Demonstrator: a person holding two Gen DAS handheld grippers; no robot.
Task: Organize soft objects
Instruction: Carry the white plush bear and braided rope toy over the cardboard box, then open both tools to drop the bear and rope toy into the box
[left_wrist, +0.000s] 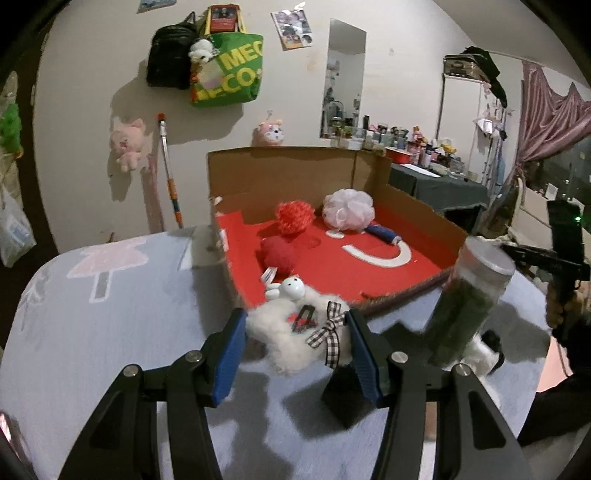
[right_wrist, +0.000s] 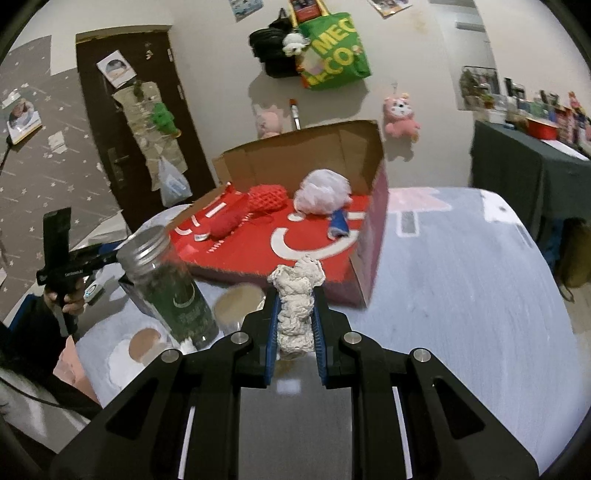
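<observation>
A cardboard box (left_wrist: 280, 170) with a red floor (right_wrist: 243, 254) holds a red knitted ball (left_wrist: 293, 217), a red pompom (left_wrist: 277, 252), a pink bath pouf (left_wrist: 348, 208) and a blue roll (left_wrist: 384, 233). My left gripper (left_wrist: 295, 326) has its blue pads on both sides of a fluffy white sheep toy (left_wrist: 291, 325) with a checked bow, just in front of the box's near edge. My right gripper (right_wrist: 295, 301) is shut on a white knitted piece (right_wrist: 297, 306), held in front of the box's near edge.
A tall clear jar (left_wrist: 469, 302) with dark green contents stands by the box's near corner; it also shows in the right wrist view (right_wrist: 166, 284). A round lid (right_wrist: 238, 299) lies next to it. The grey tablecloth (right_wrist: 461, 295) spreads to the right. Plush toys and bags hang on the wall.
</observation>
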